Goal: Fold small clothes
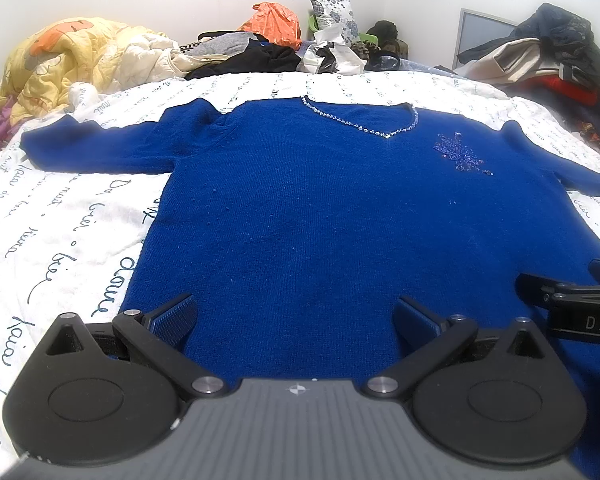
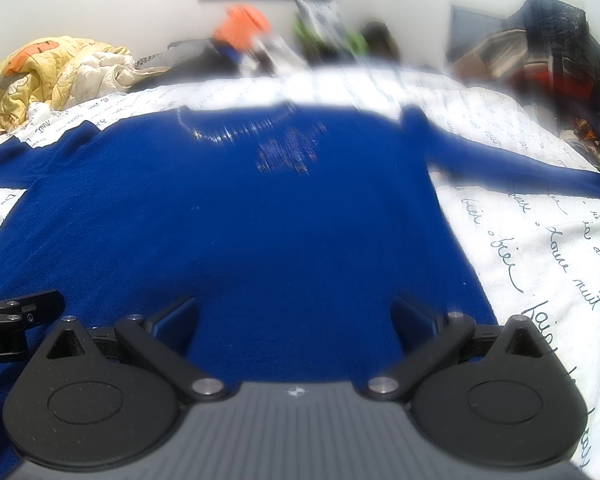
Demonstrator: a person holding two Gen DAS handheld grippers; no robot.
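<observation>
The blue sweater (image 1: pixel 300 208) lay flat and face up on the bed (image 1: pixel 80 208), both sleeves spread out to the sides and its beaded neckline (image 1: pixel 360 124) at the far end. The left hand-held gripper (image 1: pixel 294 316) sat over the sweater's near hem with its jaws wide apart, nothing between them. The right hand-held gripper (image 2: pixel 294 316) was over the same hem, just beside the left one, also spread wide and holding nothing. Beyond the sweater's collar was a heap of clothes (image 1: pixel 260 52), with a yellow quilt (image 1: pixel 68 56) off to its left.
</observation>
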